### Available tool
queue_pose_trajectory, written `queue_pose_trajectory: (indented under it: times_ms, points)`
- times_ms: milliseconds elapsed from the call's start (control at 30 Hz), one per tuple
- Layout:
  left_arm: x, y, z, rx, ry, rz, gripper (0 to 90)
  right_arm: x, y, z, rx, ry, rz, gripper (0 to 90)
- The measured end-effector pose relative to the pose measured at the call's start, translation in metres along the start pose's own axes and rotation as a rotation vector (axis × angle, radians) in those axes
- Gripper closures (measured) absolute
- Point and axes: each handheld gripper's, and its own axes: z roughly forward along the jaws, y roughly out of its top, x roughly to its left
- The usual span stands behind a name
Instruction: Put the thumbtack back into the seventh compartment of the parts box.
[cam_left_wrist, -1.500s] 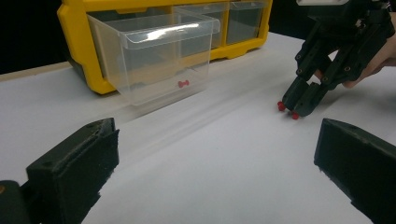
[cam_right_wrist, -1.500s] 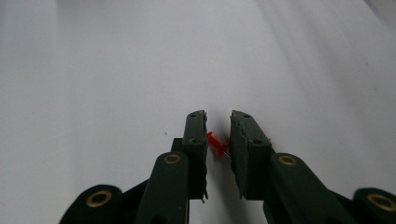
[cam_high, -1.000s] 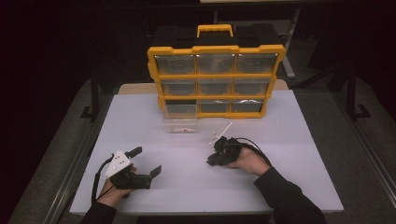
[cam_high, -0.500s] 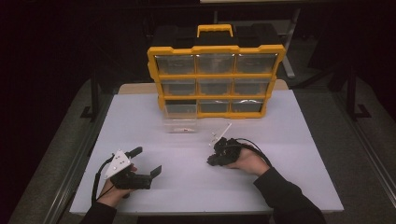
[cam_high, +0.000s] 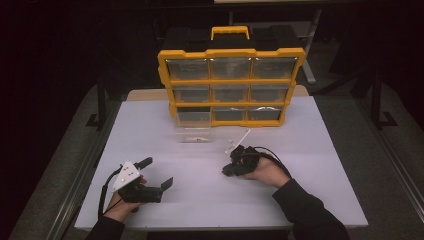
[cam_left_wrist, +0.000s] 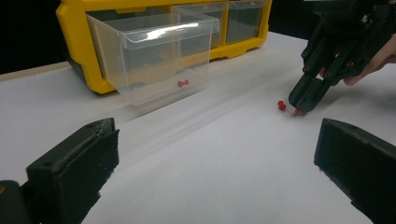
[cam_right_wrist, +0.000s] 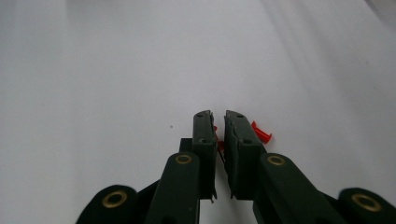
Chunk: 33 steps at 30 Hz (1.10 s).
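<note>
Red pushpins (cam_left_wrist: 281, 105), yellow organizer (cam_high: 231, 85), white table (cam_high: 310, 150), black jaws.

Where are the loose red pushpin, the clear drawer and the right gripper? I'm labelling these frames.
loose red pushpin (cam_right_wrist: 261, 132): right gripper view, on its red body beside the jaws.
clear drawer (cam_left_wrist: 154, 65): left gripper view, on its front wall.
right gripper (cam_left_wrist: 303, 100): left gripper view, at its jaw tips on the table.

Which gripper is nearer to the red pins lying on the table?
Right. The right gripper touches the red pins; the left gripper rests apart, across the table.
</note>
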Motion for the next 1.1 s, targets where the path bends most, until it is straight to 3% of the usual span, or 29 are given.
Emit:
queue_pose_trajectory:
  times_ms: [333, 600, 833, 1100]
  points:
    - [0.0, 0.0, 0.001, -0.001, -0.002, 0.001, 0.0, -0.004, 0.0, -0.01, -0.032, 0.002, 0.057, 82.2]
    - [0.0, 0.0, 0.0, 0.004, -0.002, 0.004, 0.0, -0.005, 0.003, -0.019, -0.048, -0.02, 0.069, 82.2]
    - [-0.001, 0.0, 0.001, 0.004, -0.005, -0.002, 0.0, -0.008, 0.006, -0.027, -0.061, -0.04, 0.113, 82.2]
    - [0.0, 0.0, 0.0, -0.005, -0.006, 0.009, 0.0, -0.009, 0.012, -0.036, -0.09, -0.056, 0.119, 82.2]
